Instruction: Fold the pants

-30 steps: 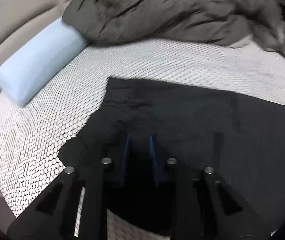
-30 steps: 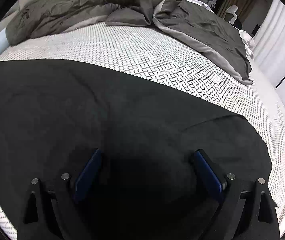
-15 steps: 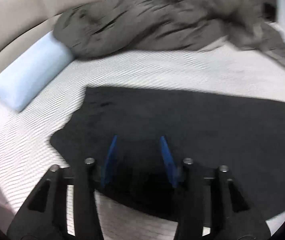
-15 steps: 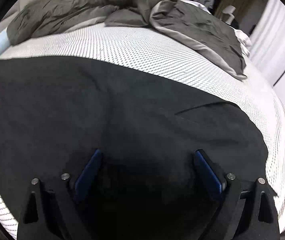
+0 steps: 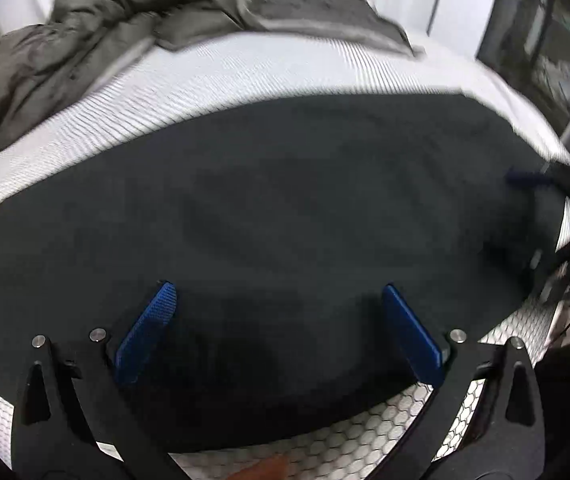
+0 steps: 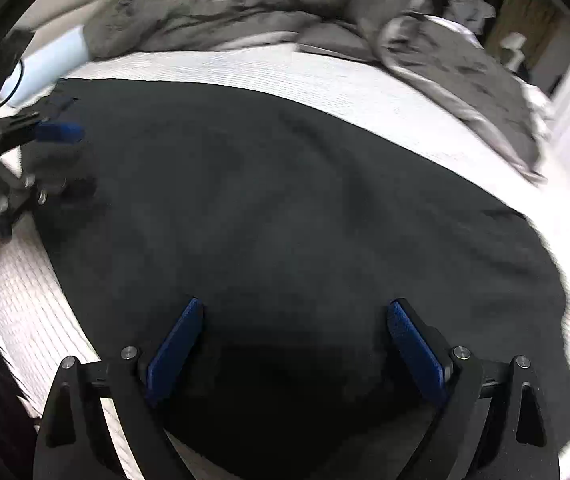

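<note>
the black pants (image 6: 305, 216) lie lengthwise along the bed's (image 6: 325, 76) near edge, directly beneath both empty claws, left claw (image 5: 277, 300) just opened wide, right claw (image 6: 297, 316) wide.

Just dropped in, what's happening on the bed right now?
A person with a handheld gripper in each hand is folding dark pants spread flat on the white bedcover. The left gripper has just been opening and now stands wide, nothing between its jaws. The right gripper hangs open over the fabric too. Neither grips anything. A rumpled grey duvet lies beyond.
</note>
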The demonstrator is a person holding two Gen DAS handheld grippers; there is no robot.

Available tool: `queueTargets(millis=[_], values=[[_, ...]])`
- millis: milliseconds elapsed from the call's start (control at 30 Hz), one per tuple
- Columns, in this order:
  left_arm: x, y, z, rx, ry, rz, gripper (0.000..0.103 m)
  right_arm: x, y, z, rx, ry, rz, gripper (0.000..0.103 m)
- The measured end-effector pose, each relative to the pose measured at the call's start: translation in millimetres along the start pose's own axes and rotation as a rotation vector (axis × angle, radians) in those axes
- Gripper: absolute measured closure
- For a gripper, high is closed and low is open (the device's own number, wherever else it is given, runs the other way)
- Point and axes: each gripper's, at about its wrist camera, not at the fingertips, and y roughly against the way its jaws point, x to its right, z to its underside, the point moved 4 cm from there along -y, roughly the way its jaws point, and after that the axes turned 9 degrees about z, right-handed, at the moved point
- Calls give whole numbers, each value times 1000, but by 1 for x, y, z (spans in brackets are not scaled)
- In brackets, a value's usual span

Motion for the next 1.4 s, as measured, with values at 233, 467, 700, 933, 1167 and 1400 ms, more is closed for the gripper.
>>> queueTargets(millis=[233, 467, 700, 933, 1167, 1400], values=[[-4, -17, -10, -28, -87, -149, 0, 115, -2, 77, -128, -126, 275, 8], [41, -26, -37, 15, -140, 35, 1, 119, 21, 73, -33, -202, 208, 8], [49, -47, -28, -49, -209, -9, 0, 117, 0, 80, -55, -116, 74, 13], [35, -28, -27, -8, -194, -3, 0, 146, 26, 92, -21, -181, 201, 15], [-26, -42, -62, -7, -51, -187, 1, 148, -19, 45, 6, -240, 261, 15], [-101, -33, -54, -14, 73, -326, 0, 226, -41, 70, -84, -412, 384, 12]])
